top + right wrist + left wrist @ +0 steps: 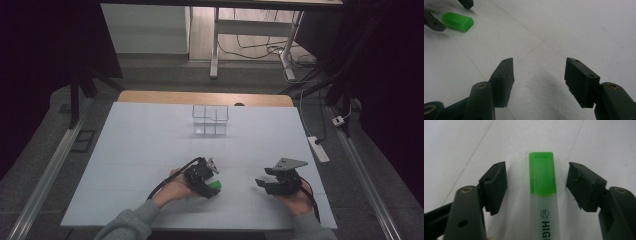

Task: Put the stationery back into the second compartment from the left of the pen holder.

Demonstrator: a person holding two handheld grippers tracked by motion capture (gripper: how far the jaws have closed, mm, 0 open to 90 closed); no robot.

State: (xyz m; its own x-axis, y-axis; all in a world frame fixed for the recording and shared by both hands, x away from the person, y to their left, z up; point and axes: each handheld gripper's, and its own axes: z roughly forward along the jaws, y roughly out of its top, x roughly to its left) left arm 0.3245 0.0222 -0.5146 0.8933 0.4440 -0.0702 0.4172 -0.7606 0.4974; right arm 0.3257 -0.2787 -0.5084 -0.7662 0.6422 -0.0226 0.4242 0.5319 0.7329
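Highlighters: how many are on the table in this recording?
1. The green-capped highlighter lies on the white table between the open left gripper's fingers, untouched.

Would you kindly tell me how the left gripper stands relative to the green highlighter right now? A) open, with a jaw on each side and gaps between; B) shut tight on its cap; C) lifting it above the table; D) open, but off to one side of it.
A: in the left gripper view the left gripper is open, its jaws flanking the green highlighter with white table visible in both gaps.
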